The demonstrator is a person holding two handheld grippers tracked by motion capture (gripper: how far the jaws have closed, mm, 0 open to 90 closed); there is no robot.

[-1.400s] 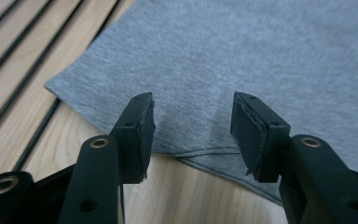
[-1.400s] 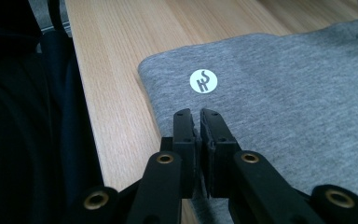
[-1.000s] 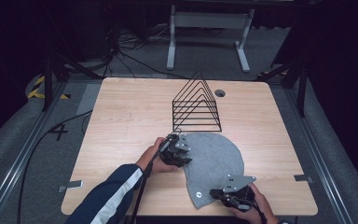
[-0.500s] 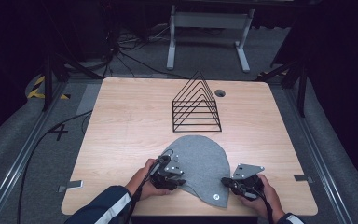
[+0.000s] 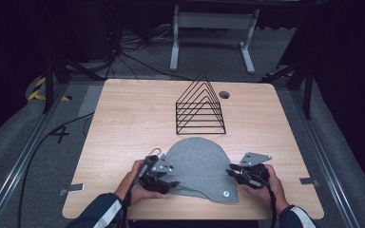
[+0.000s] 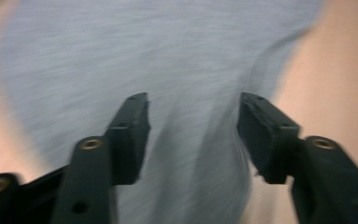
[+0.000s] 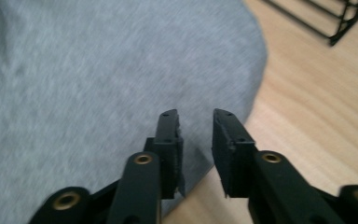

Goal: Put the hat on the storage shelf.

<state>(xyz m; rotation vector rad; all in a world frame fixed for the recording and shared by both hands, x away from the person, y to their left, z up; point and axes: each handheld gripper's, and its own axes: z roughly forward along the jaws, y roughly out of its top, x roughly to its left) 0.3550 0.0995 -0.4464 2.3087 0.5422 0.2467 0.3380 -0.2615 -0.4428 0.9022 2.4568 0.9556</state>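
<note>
A grey cloth hat (image 5: 197,166) lies flat on the wooden table (image 5: 133,118) near its front edge, a small white mark at its lower right. My left gripper (image 5: 173,183) sits at the hat's left edge, pointing right. In the left gripper view the jaws of the left gripper (image 6: 193,100) have just been opening and stand wide apart over the hat (image 6: 144,56), gripping nothing. My right gripper (image 5: 231,172) is at the hat's right edge, pointing left. The right gripper (image 7: 196,114) has also just been opening, with a narrow empty gap above the hat's (image 7: 98,79) edge.
A black wire rack (image 5: 199,109) of triangular dividers stands just behind the hat, and its corner (image 7: 335,18) appears in the right gripper view. A round cable hole (image 5: 224,94) sits at the table's back. A white frame (image 5: 209,28) and cables lie on the floor beyond.
The hat has been drawn from the right toward the table's front middle and laid flat. Both grippers have let go of it and now sit at its two sides.
</note>
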